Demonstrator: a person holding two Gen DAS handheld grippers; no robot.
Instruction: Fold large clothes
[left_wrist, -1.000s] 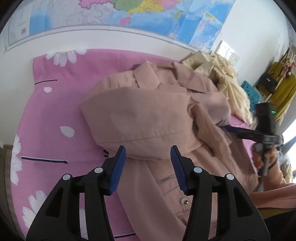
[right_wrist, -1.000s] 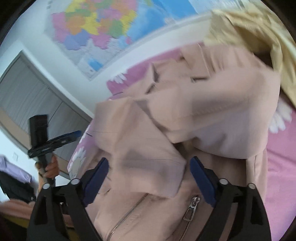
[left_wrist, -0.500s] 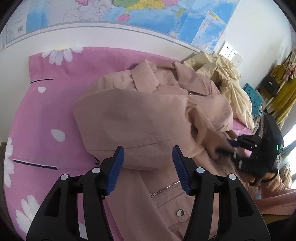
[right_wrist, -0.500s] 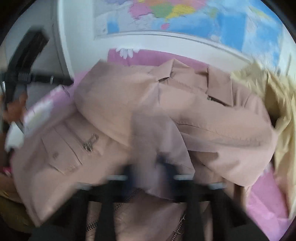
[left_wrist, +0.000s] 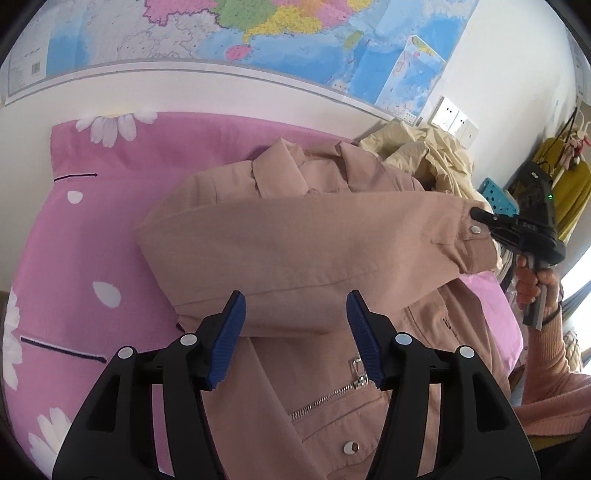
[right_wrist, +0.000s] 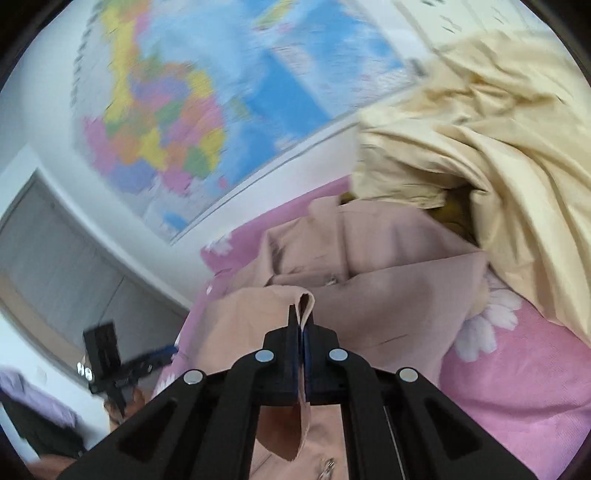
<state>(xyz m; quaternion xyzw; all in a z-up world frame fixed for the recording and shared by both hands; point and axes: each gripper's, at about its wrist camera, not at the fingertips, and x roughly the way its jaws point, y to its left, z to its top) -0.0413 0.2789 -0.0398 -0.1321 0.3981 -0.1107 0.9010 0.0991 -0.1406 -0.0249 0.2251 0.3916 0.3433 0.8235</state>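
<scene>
The right gripper (right_wrist: 301, 325) pinches the pink jacket's (left_wrist: 295, 240) sleeve cuff (right_wrist: 304, 302) tight. The left gripper (left_wrist: 293, 328) is opening above the jacket, gripping nothing.

Bare pink bedsheet (left_wrist: 92, 236) left of jacket (left_wrist: 295, 240)

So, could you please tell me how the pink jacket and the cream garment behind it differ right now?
The pink jacket lies spread on the pink bedsheet, its sleeve cuff pinched by the right gripper; the cream garment sits crumpled in a heap, untouched. The jacket shows a zipper and snaps; the cream one shows none. Both rest on the bed.
</scene>
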